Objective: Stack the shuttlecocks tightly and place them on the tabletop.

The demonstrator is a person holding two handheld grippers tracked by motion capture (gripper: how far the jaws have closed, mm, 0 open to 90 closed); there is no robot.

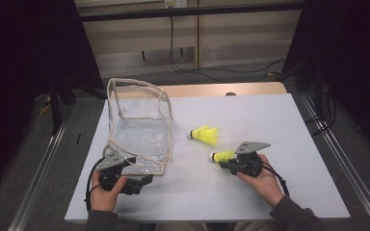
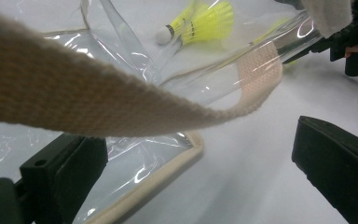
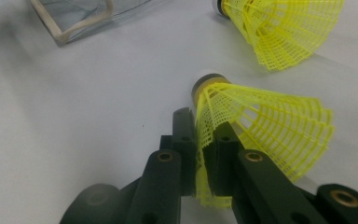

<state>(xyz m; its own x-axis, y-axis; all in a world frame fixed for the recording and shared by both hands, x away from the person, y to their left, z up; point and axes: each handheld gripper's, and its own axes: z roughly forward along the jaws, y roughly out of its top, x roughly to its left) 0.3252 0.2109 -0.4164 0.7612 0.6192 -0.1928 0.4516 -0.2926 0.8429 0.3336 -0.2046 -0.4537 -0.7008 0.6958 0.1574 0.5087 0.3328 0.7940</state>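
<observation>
High view, reading from the left: the left tongs (image 1: 142,180) rest low on the tabletop (image 1: 250,197) at the near corner of the clear pouch (image 1: 139,130), which lies with its webbing-edged mouth gaping up and toward the middle of the tabletop. In the left gripper view the jaws stand released and wide apart; one sits under a fold of clear film beside the pouch's cream webbing strap (image 2: 74,100), the other over bare tabletop, and neither pad presses on anything that I can see.

To the right of the pouch lies the loose shuttlecock (image 1: 204,134) on its side, cork pointing left toward the pouch and skirt to the right, well apart from both tongs.

Farther right and nearer the person, the right tongs (image 1: 227,163) are clenched on the held shuttlecock (image 1: 221,156). The right gripper view shows the pads pinching one wall of its yellow mesh skirt (image 3: 261,126), buckling it, with the cork tip (image 3: 205,84) sticking out beyond the jaws.

What matters for the coming move, as I judge it: the pouch mouth lies to the left of the right tongs, and the held shuttlecock's long axis already runs that way, cork leading. The right hand (image 1: 265,185) carries it; the left tongs are nearer the pouch and best placed to steady its rim.
</observation>
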